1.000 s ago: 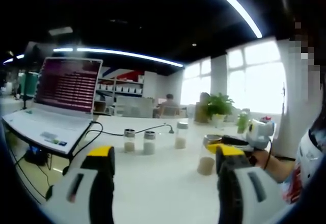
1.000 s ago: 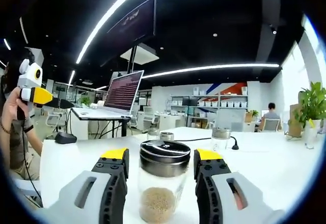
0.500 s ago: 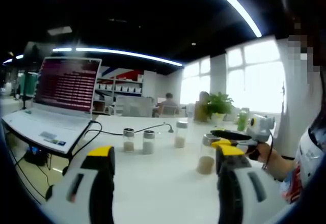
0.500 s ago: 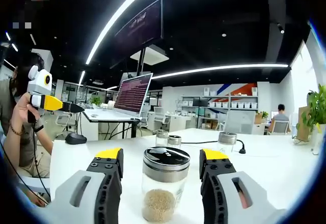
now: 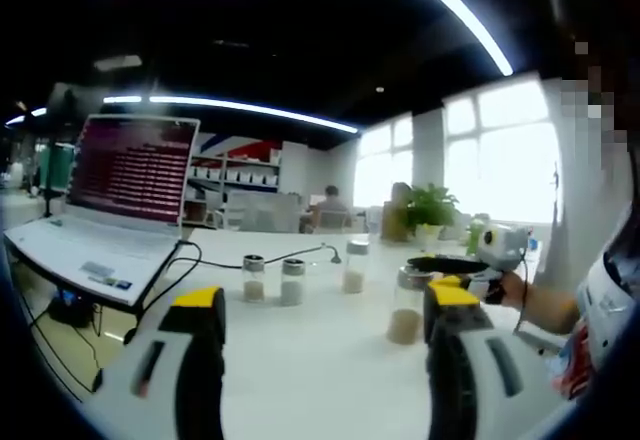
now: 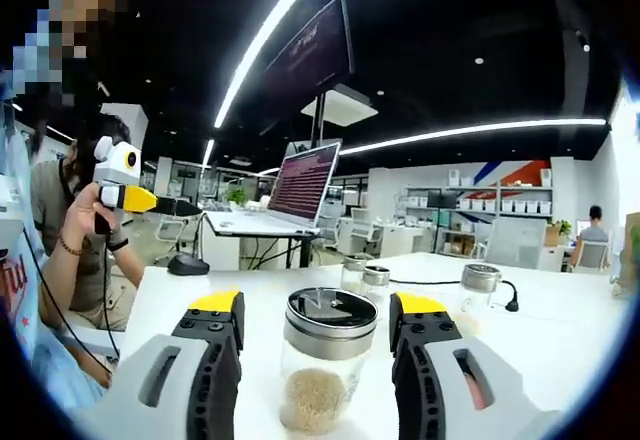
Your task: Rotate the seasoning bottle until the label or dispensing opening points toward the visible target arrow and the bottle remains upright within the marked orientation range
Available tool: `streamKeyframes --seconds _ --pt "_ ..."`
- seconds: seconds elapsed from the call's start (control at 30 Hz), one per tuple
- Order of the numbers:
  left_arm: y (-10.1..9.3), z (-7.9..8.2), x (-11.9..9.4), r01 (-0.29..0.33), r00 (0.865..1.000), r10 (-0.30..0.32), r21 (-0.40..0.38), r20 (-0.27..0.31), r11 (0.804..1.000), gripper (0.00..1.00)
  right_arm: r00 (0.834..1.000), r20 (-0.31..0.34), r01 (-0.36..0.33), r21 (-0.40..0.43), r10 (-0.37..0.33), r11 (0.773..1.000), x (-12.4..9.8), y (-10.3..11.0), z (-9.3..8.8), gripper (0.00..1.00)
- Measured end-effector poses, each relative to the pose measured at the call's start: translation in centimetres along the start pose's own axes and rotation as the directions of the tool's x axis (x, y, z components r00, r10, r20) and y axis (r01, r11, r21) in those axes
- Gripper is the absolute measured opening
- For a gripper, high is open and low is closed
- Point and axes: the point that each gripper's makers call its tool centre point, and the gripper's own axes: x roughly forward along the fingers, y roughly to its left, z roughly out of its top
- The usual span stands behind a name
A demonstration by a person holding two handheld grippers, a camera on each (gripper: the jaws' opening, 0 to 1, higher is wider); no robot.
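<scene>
A glass seasoning bottle (image 6: 325, 360) with a steel lid and pale grains stands upright on the white table (image 6: 520, 345). My right gripper (image 6: 318, 310) is open, with one yellow-tipped jaw on each side of the bottle and a small gap at both sides. In the left gripper view the same bottle (image 5: 404, 308) stands at the right, with the right gripper (image 5: 462, 264) held at its lid by a hand. My left gripper (image 5: 325, 305) is open above the table with nothing between its jaws. It appears as the left gripper (image 6: 135, 198) held up in a hand.
Three more small bottles (image 5: 292, 280) stand in a loose row mid-table. An open laptop (image 5: 120, 190) sits at the left end with a black cable (image 5: 215, 260) running past the bottles. A potted plant (image 5: 430, 210) is at the far side.
The right gripper view has swung, so the laptop and background slid rightward, while the bottle stays between the jaws. In the left gripper view the right gripper shifted slightly up and left.
</scene>
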Motion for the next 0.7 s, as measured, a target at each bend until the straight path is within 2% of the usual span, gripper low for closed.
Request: streamKeyframes --seconds 0.07,0.2,0.27,0.33,0.4,0.5,0.6,0.7 --pt "0.0 -0.1 0.1 0.003 1.000 -0.003 -0.003 -0.004 1.000 0.86 1.000 -0.004 -0.008 0.018 0.008 1.000 -0.1 -0.7 0.0 0.60" --pt "-0.3 -0.1 0.2 0.020 1.000 -0.020 -0.012 -0.002 1.000 0.86 0.997 0.007 -0.083 0.017 0.083 0.996 -0.1 -0.8 0.5 0.57" --pt "-0.3 -0.1 0.2 0.019 1.000 -0.019 -0.010 -0.003 1.000 0.86 0.993 -0.003 -0.115 0.043 0.115 0.993 -0.1 -1.0 0.4 0.57" --pt "-0.2 0.0 0.2 0.016 1.000 -0.017 -0.013 -0.001 1.000 0.86 0.993 0.006 -0.120 0.058 0.119 0.991 -0.2 -1.5 0.6 0.57" --pt "0.1 0.1 0.1 0.013 1.000 -0.013 -0.016 0.003 1.000 0.86 0.988 0.023 -0.156 0.066 0.155 0.986 -0.3 -1.4 0.8 0.57" --pt "0.2 0.0 0.1 0.011 1.000 -0.011 -0.017 0.000 1.000 0.86 0.970 0.055 -0.243 0.128 0.238 0.962 -0.4 -1.1 1.1 0.56" --pt "0.1 -0.1 0.1 0.014 1.000 -0.014 -0.018 -0.001 1.000 0.86 0.954 0.073 -0.301 0.193 0.292 0.934 -0.5 -1.0 1.2 0.53" --pt "0.1 -0.1 0.1 0.013 1.000 -0.013 -0.019 0.000 1.000 0.86 0.936 0.075 -0.351 0.191 0.343 0.917 -0.3 -1.0 1.0 0.53"
